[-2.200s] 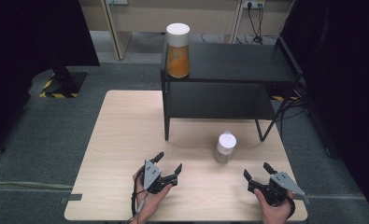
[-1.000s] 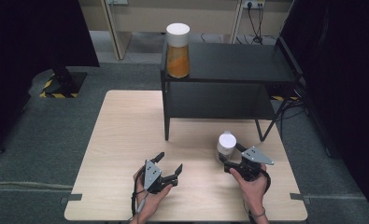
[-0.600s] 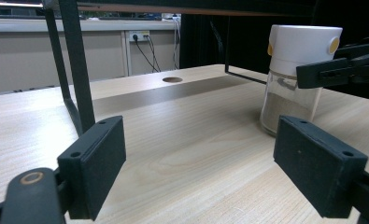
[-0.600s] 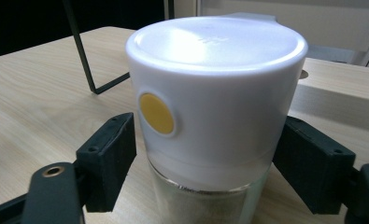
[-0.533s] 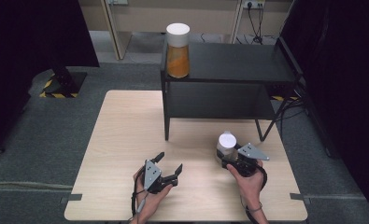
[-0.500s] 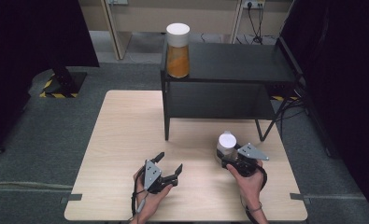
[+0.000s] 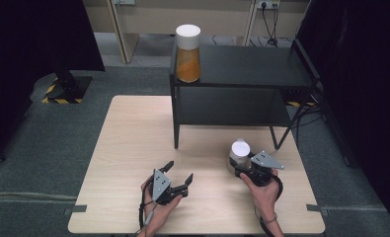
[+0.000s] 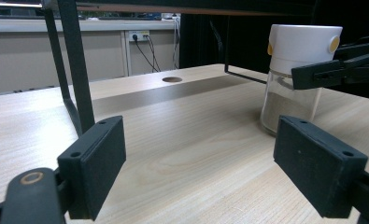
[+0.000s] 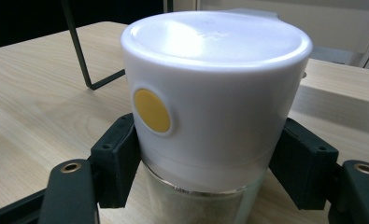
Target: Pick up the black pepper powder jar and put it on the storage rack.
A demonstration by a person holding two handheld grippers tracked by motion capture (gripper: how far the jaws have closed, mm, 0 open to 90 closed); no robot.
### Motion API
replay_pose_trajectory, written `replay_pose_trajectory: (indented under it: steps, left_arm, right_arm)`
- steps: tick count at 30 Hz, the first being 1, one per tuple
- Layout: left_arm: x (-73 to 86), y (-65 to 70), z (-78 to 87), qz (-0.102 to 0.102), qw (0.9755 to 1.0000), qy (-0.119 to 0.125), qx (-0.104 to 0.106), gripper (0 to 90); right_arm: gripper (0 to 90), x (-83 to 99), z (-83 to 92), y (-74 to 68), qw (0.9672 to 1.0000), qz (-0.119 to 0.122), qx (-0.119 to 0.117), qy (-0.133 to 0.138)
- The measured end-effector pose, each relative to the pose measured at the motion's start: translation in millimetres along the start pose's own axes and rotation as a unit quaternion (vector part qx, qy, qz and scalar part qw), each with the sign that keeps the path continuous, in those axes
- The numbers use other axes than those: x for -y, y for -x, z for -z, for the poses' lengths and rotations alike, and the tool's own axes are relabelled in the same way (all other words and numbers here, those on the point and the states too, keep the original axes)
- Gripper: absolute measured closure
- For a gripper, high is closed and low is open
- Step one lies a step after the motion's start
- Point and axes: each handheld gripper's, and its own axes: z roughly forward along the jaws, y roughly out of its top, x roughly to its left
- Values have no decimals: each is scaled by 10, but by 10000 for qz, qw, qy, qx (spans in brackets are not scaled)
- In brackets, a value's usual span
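I could read no text, label, brand or number on anything in front of me at that moment.

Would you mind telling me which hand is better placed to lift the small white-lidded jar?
The right: its tool already has a jaw on each side of the small jar. The left tool sits open, apart from it.

Grey carpet floor [image 7: 44,143], dark curtains [image 7: 29,44]
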Motion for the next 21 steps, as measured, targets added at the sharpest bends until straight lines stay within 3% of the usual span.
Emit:
replay_pose_trajectory:
  steps: [7,21]
  left_arm:
    - [1,3,-1,-5,10000,2,-5,163]
    - [1,8,0,-3,10000,4,-23,163]
  right_arm:
    - [304,21,98,-26,9999,-34,55,88]
    - [305,-45,465,-8,9978,-101,338,554]
